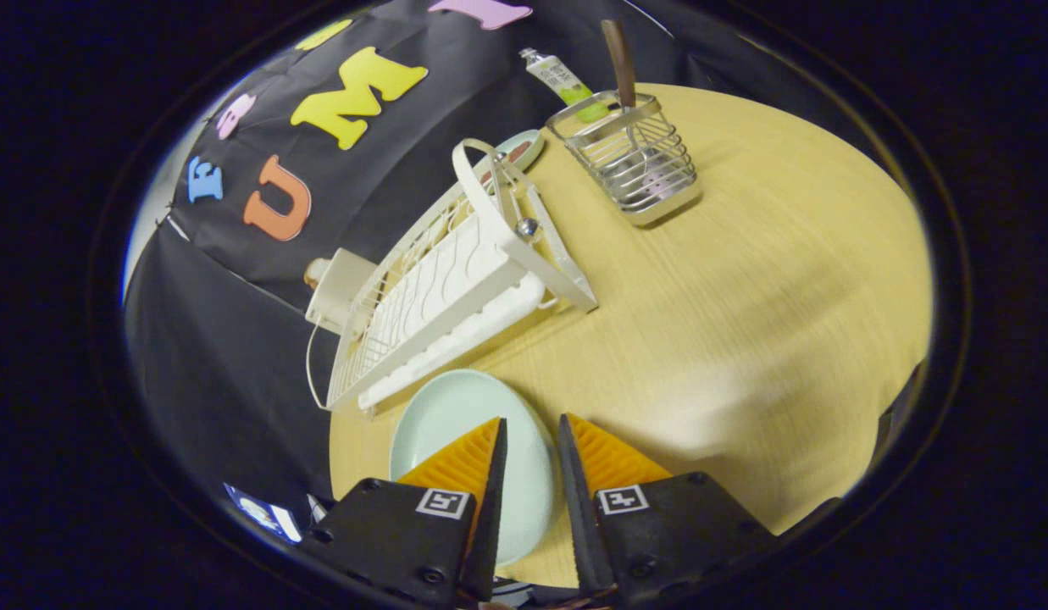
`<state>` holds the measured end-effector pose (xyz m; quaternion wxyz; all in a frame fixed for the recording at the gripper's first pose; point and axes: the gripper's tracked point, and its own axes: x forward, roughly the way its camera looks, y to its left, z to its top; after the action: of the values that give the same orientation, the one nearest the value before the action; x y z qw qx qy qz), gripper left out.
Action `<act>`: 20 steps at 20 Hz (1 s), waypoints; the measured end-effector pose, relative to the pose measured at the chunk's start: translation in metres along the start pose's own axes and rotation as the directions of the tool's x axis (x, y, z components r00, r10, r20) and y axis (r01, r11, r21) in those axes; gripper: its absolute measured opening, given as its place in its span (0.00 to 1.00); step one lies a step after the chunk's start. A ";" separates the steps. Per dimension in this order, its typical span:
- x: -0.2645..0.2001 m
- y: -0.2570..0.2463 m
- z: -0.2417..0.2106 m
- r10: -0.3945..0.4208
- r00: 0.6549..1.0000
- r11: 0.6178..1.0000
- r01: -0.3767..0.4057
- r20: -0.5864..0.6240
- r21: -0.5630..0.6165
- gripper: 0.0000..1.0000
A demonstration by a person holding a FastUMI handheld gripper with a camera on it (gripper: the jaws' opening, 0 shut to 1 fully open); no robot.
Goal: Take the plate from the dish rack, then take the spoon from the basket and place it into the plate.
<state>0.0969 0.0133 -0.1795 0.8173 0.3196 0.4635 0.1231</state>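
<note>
A pale green plate [456, 415] lies flat on the wooden table [744, 296], just in front of the near end of the white dish rack [456, 288]. My gripper [532, 432] hovers over the plate's right part. Its fingers stand a narrow gap apart; one is over the plate's face and the other is at its right rim, and neither presses on it. Well beyond the fingers stands the wire basket [629, 157]. The spoon's brown handle [618, 59] sticks up out of it.
A second pale dish [522, 148] leans at the rack's far end. A tube [557, 76] lies behind the basket. A white box [341, 284] with a cable sits against the rack's left side. The table's edge runs close on the right.
</note>
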 end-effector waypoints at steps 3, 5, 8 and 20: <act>-0.018 -0.013 0.015 -0.061 0.989 0.984 0.083 0.137 -0.160 0.45; -0.039 -0.023 0.033 -0.098 0.955 0.947 0.177 0.281 -0.270 0.48; -0.085 -0.031 0.062 -0.115 0.845 0.866 0.343 0.522 -0.365 0.65; -0.117 -0.057 0.149 -0.014 0.695 0.857 0.379 0.719 -0.350 0.97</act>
<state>0.1527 -0.1493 -0.0825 0.9906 0.0793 0.1110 0.0121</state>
